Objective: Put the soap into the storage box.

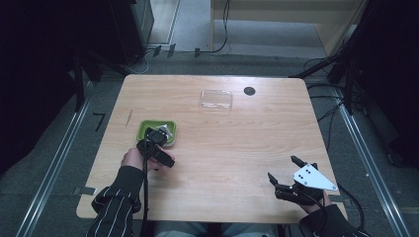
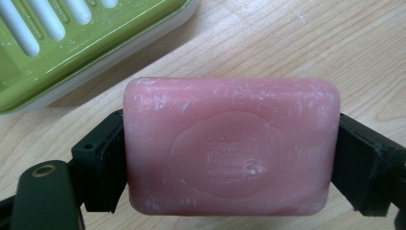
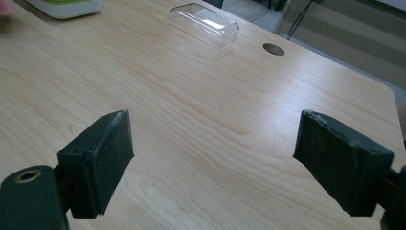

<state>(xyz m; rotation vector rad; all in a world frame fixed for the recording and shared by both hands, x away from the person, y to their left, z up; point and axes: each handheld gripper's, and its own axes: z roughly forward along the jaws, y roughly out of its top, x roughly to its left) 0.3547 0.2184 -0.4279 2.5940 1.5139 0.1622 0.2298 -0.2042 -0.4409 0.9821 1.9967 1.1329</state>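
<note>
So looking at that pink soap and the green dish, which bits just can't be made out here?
- Pink soap: its embossed stamp is too blurred to read in the left gripper view; in the high view the left gripper covers it.
- Green dish: cut off by the picture's edge in the left gripper view.
- Clear lid: too small in the high view for detail.

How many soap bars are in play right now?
1. The pink soap bar is clamped between the left gripper jaws, just beside the green soap dish. None other visible.
</note>
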